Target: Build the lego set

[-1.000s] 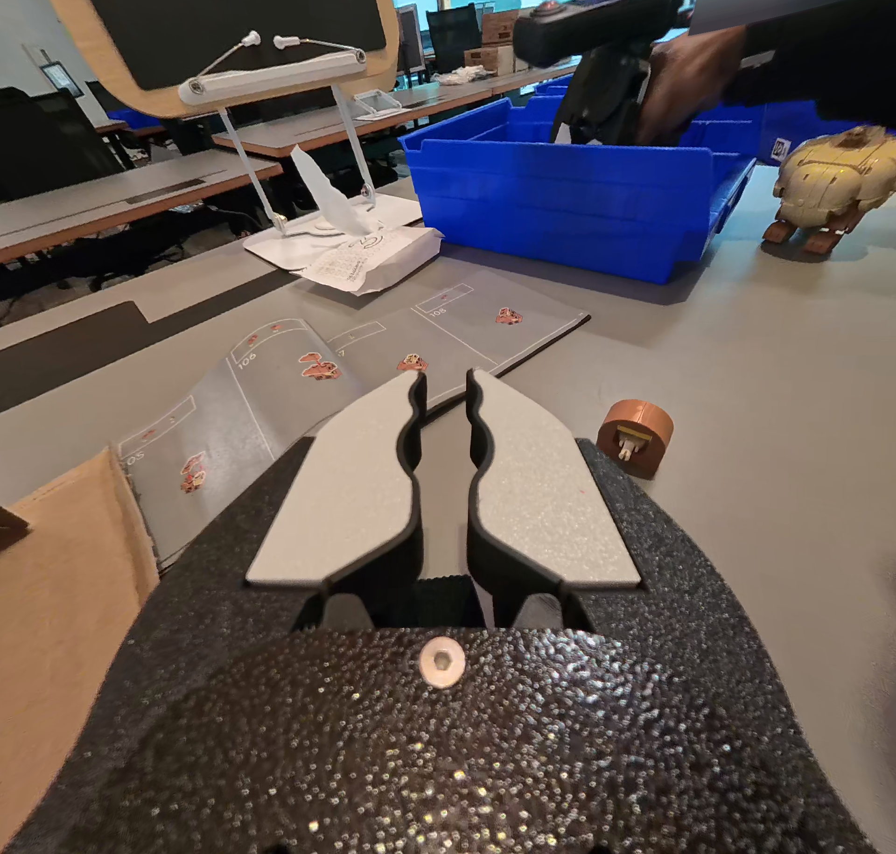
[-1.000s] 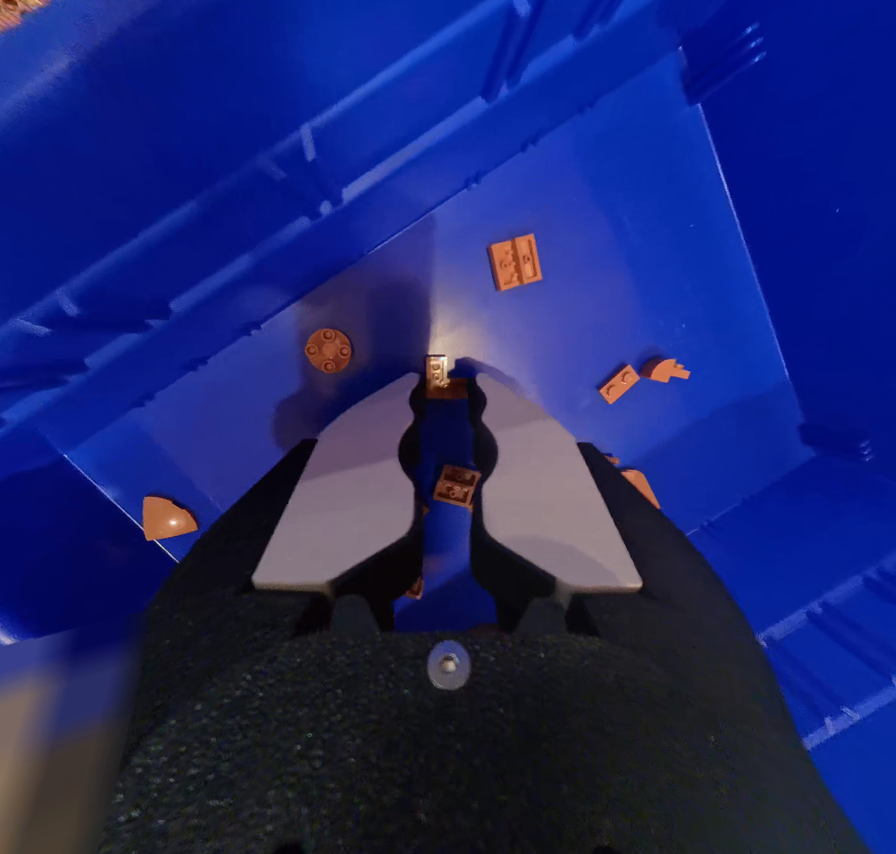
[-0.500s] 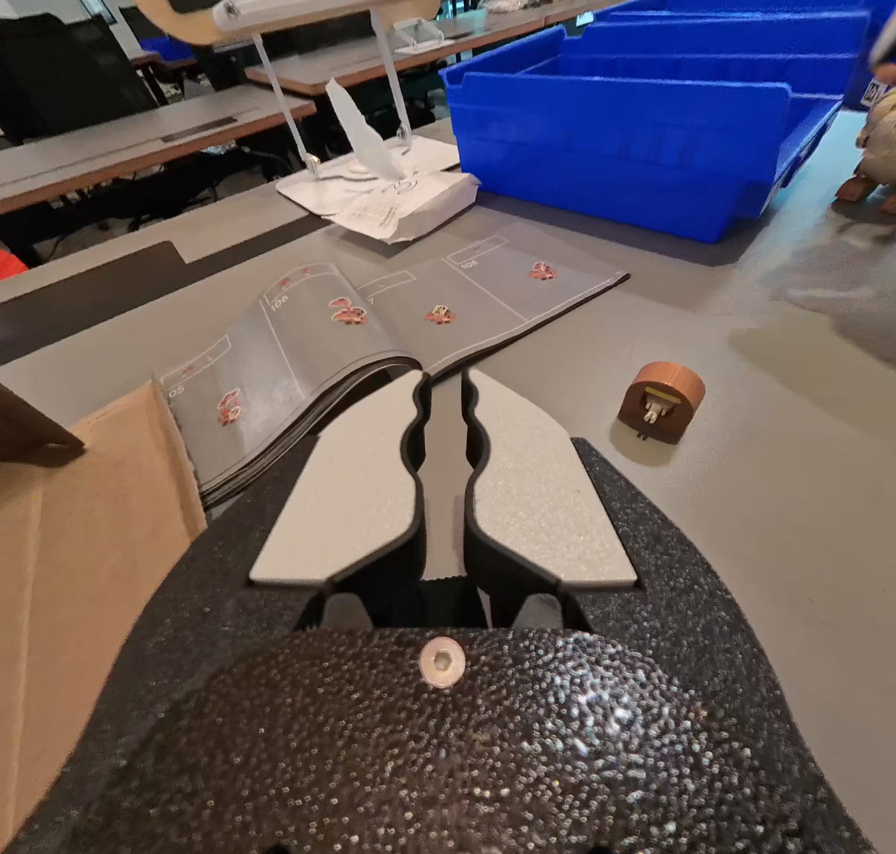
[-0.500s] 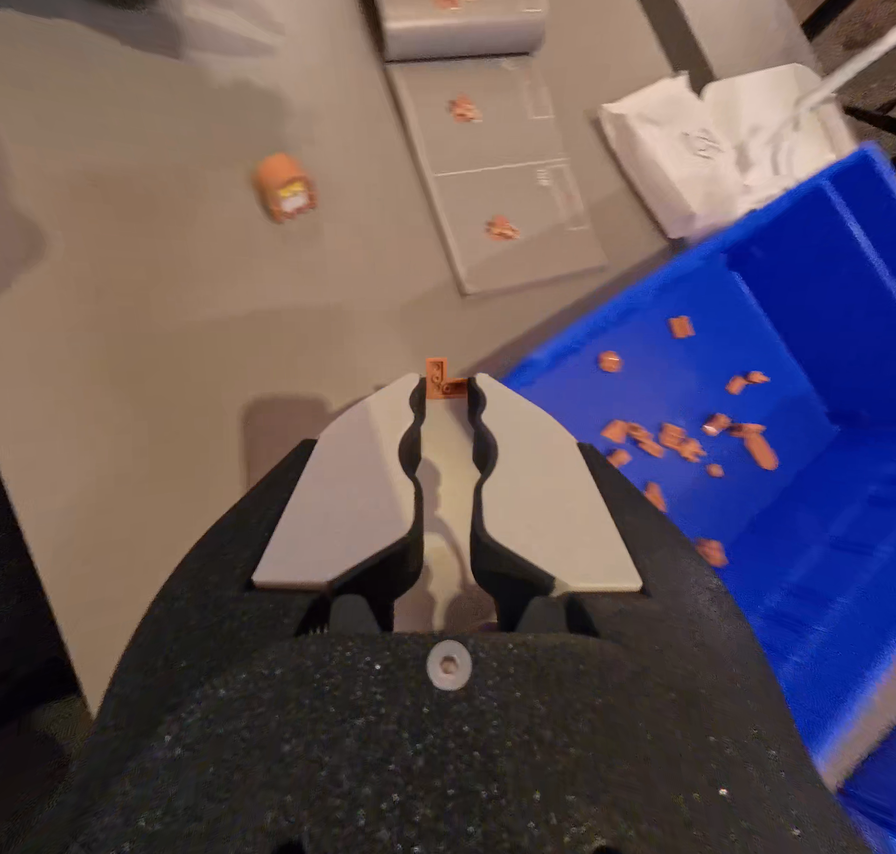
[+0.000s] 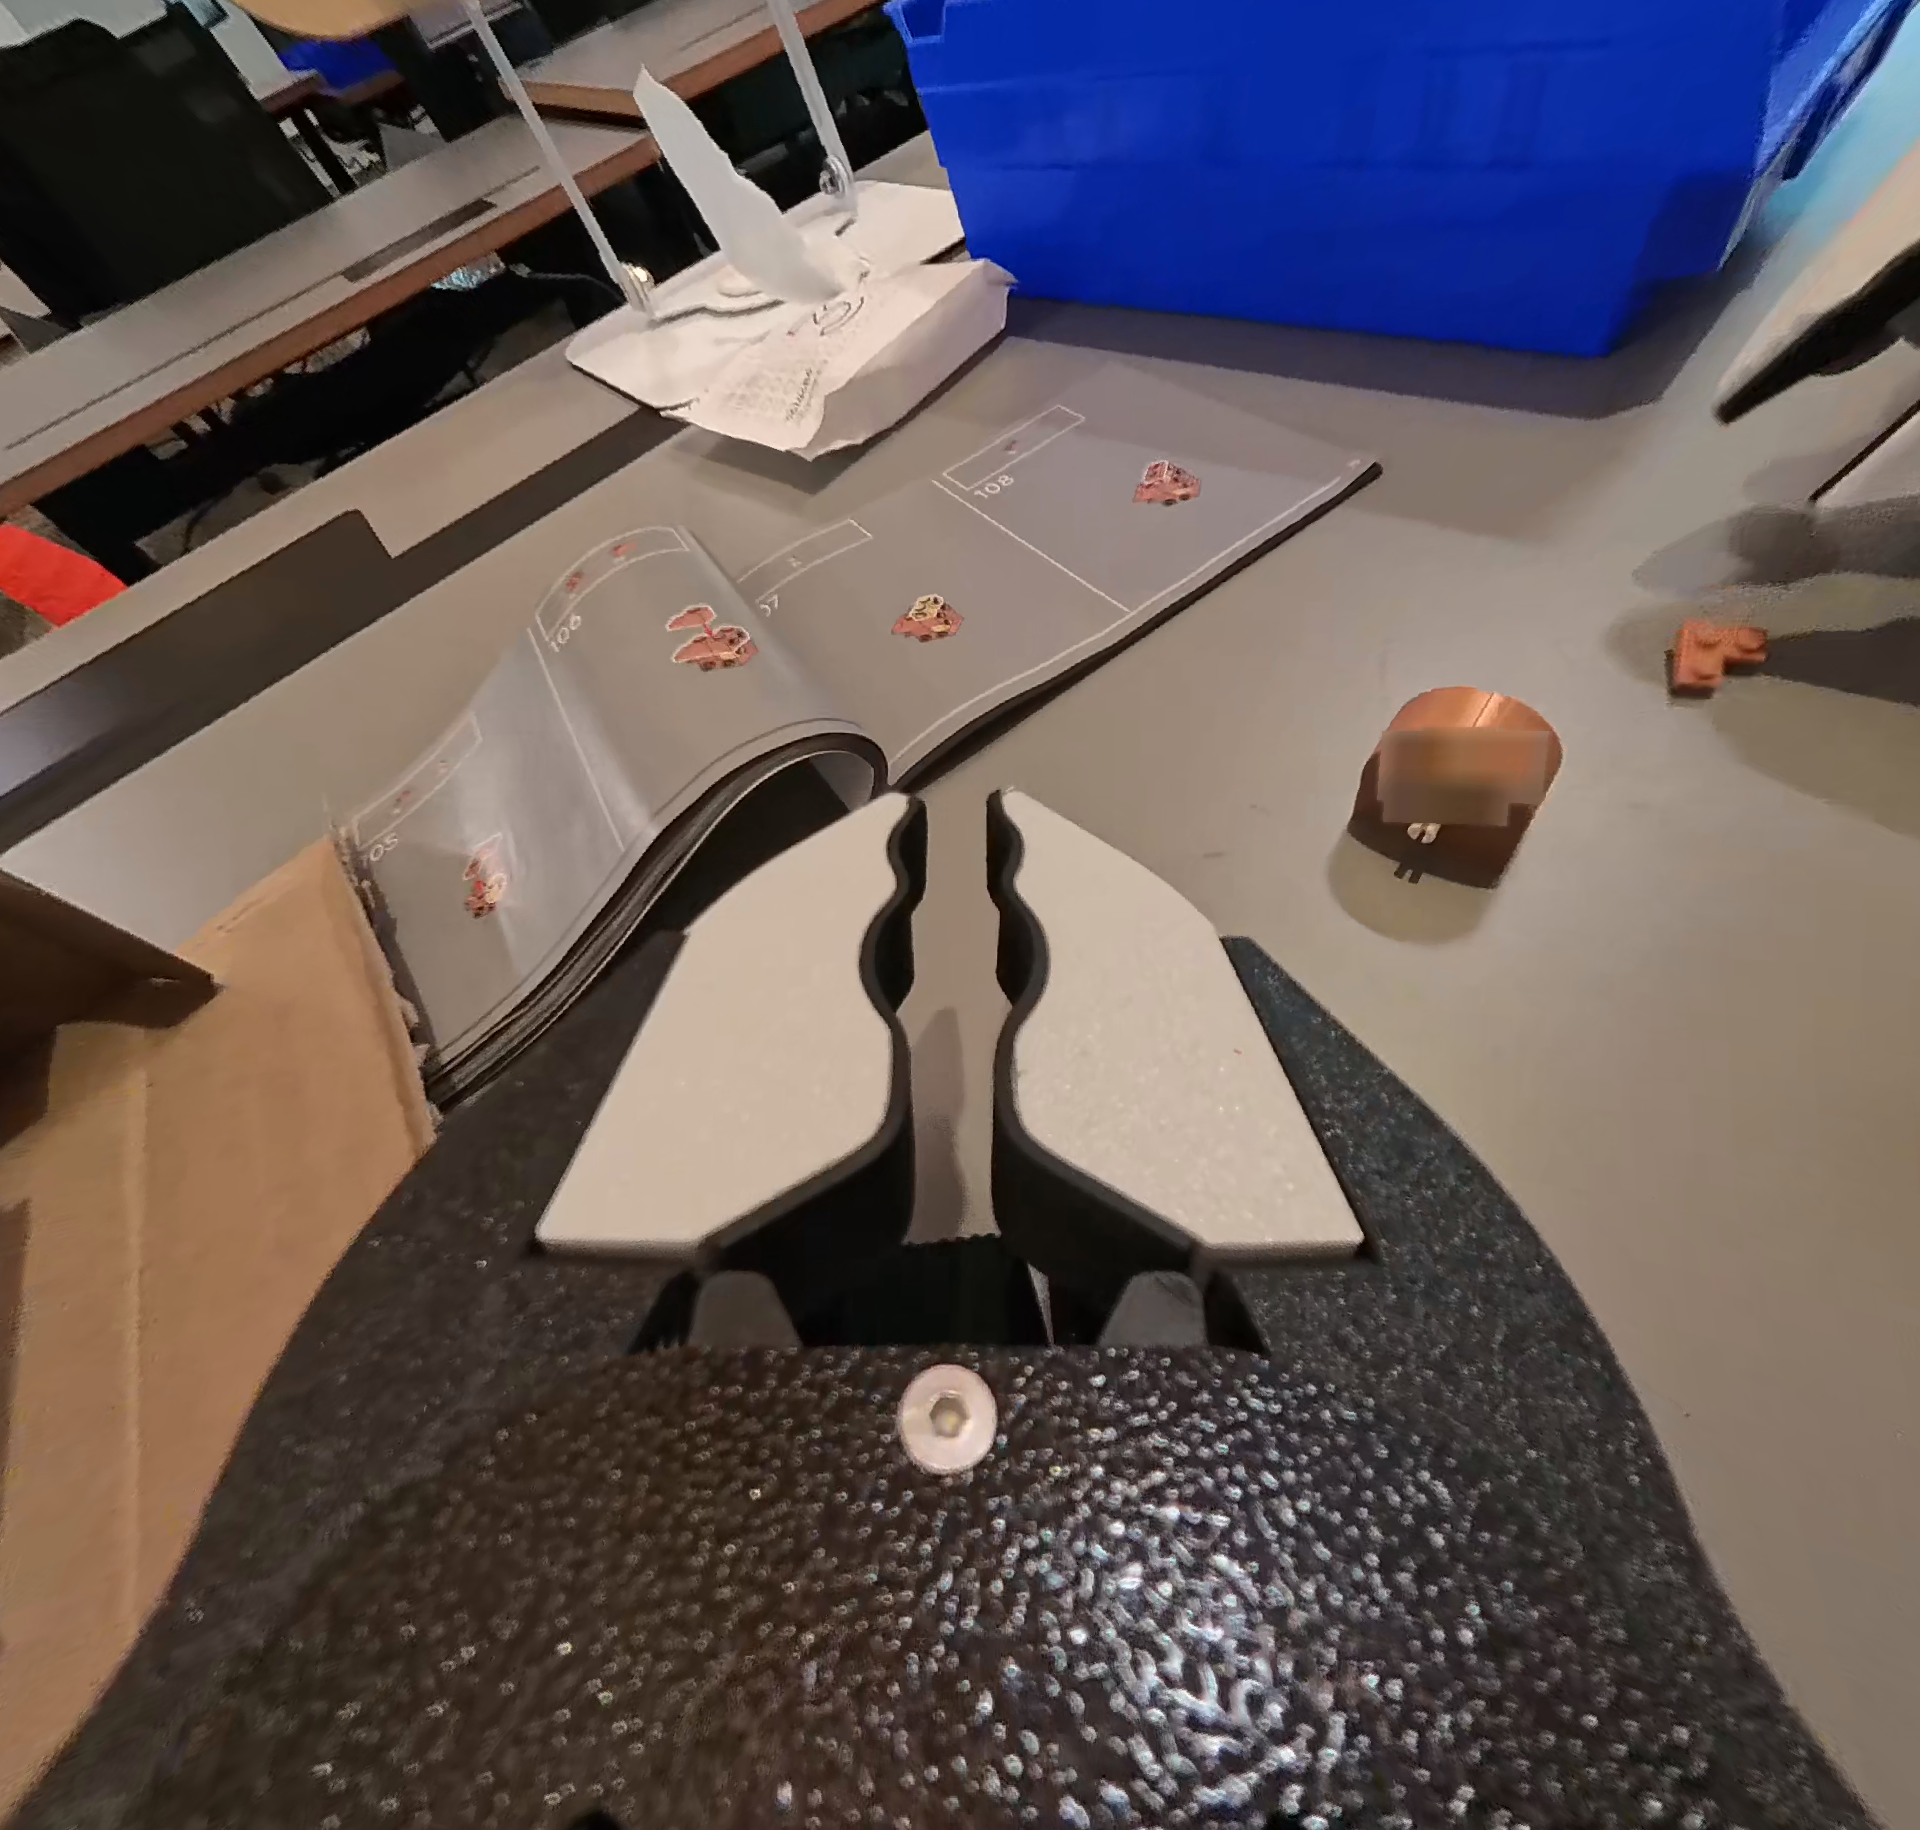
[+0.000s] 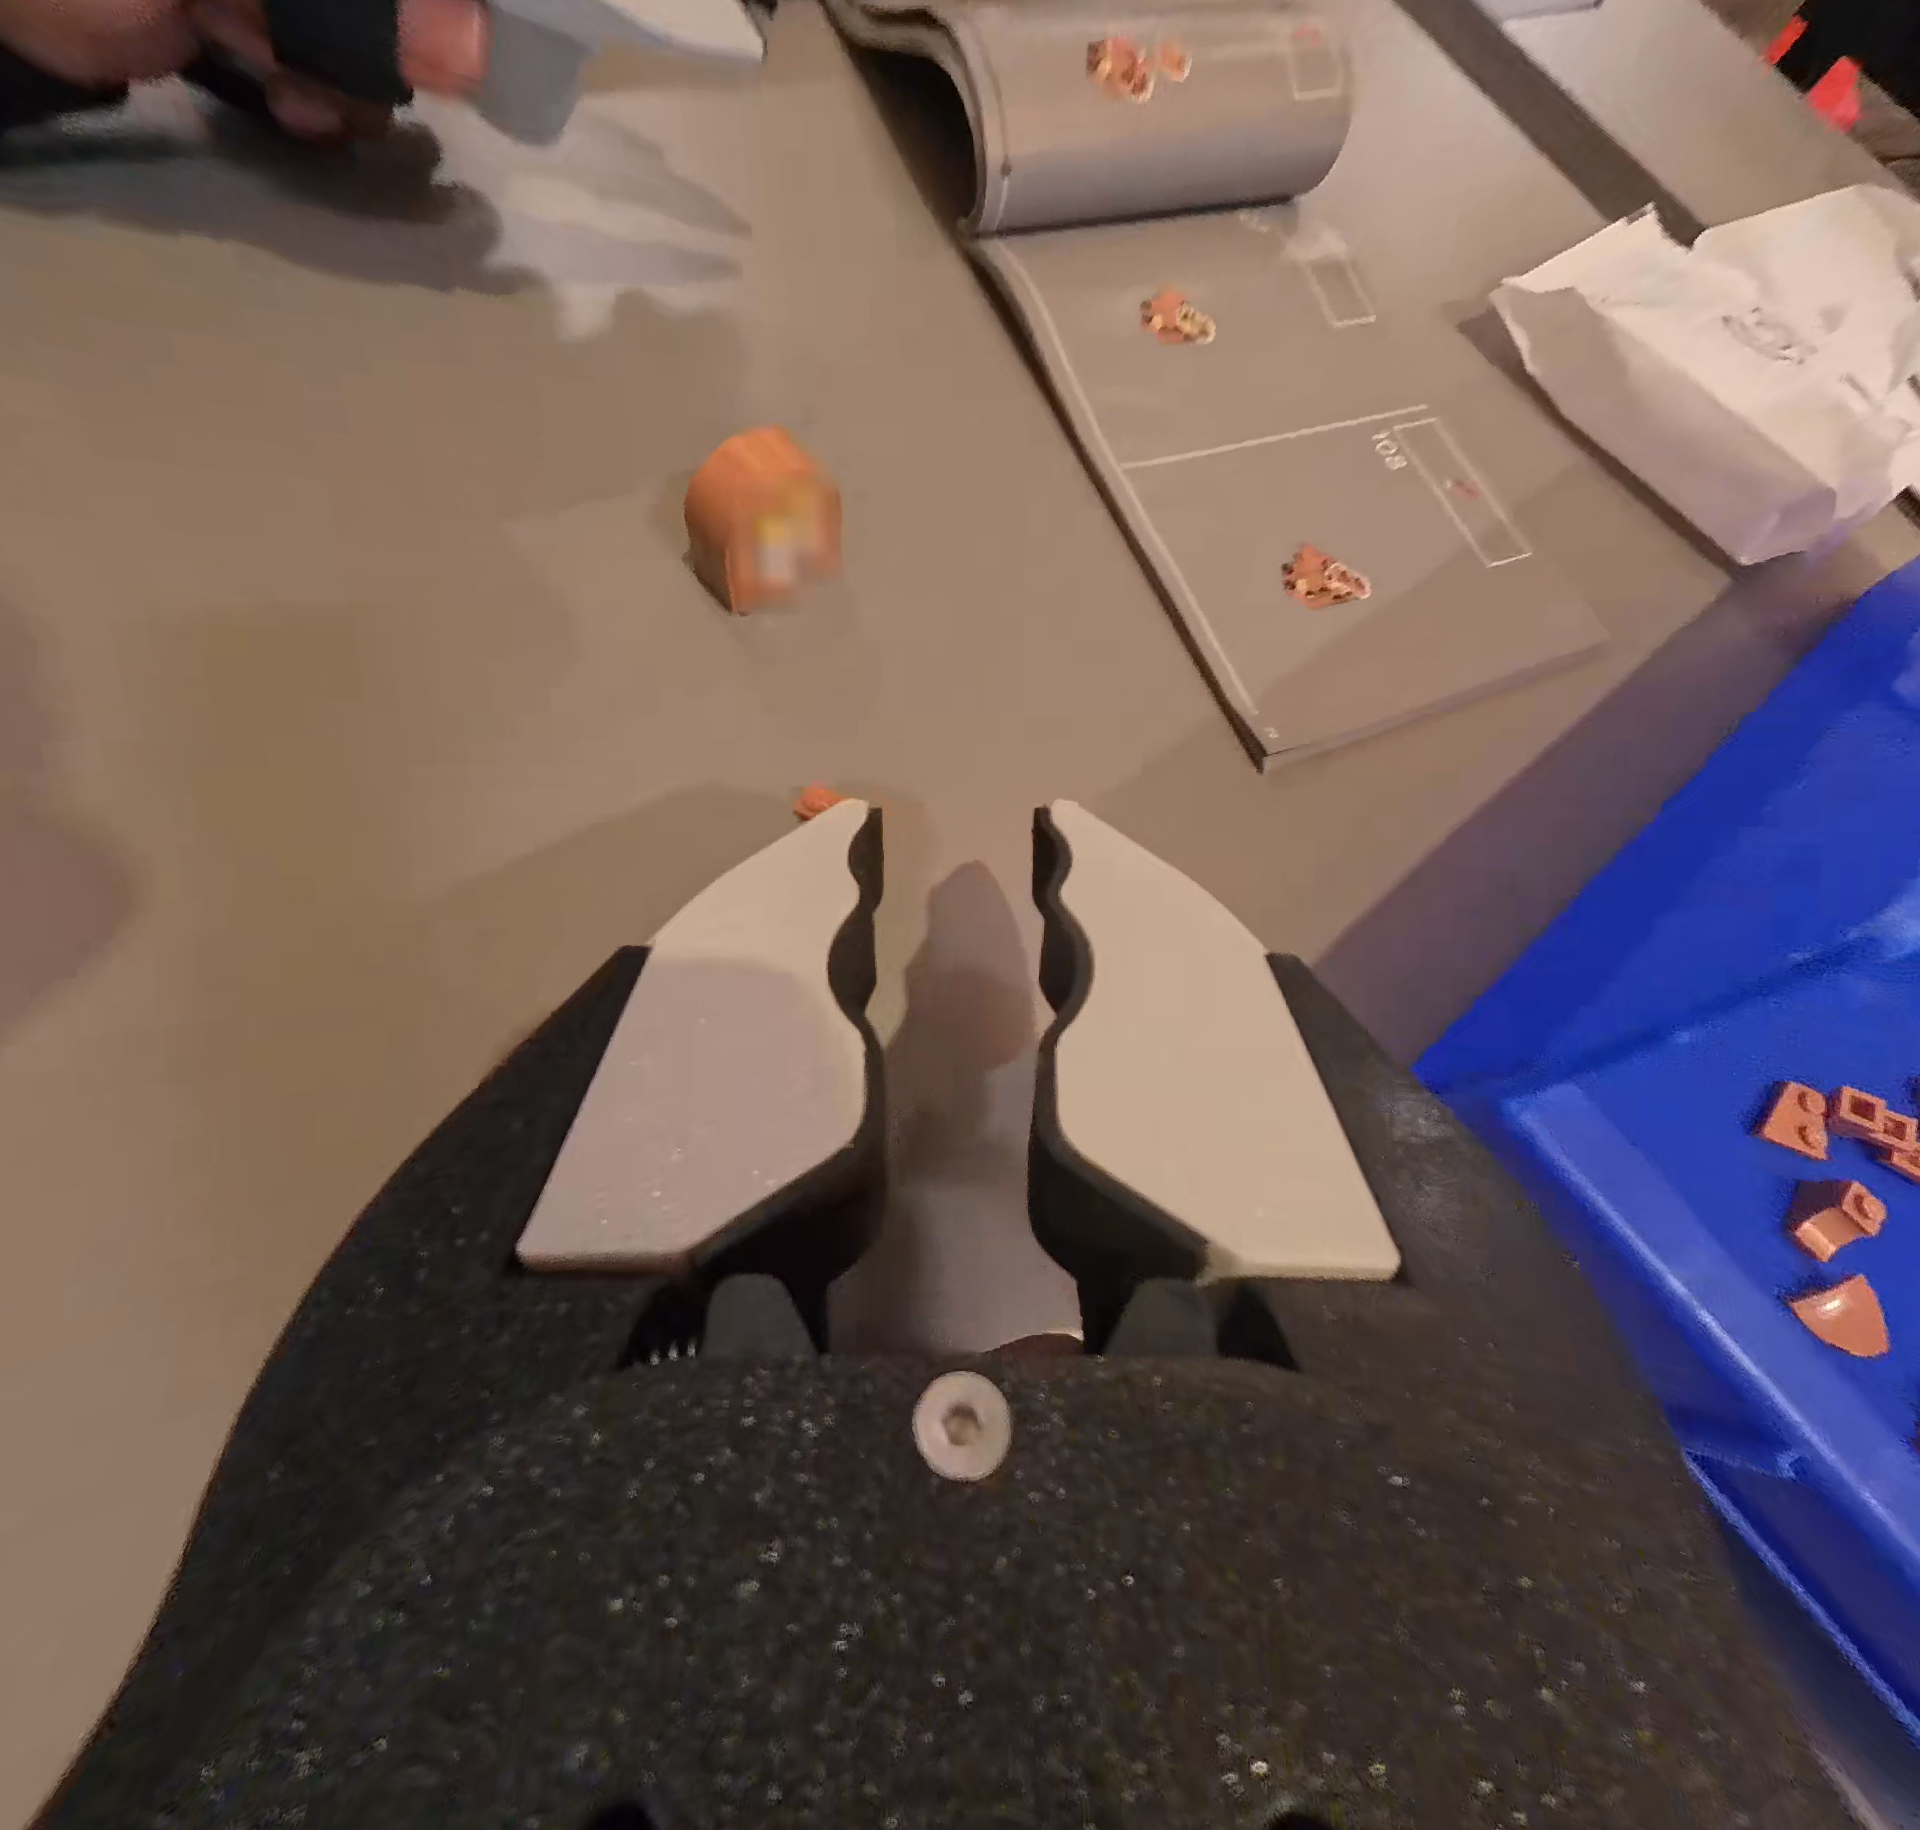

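Hovering low over the grey desk [image 6: 312,741], the right tool [image 6: 956,814] has its jaws spread and holds nothing, while a small brown L-shaped brick [image 5: 1714,656] lies loose at centre frame, just off its left fingertip [image 6: 831,835]. One careless nudge could send that piece skidding. Lower centre in the other view, the left tool [image 5: 954,804] is bare too, its jaws narrowly parted beside the open booklet [image 5: 935,585], whose curled pages it could snag, with the brown rounded block [image 5: 1455,783] to its right.
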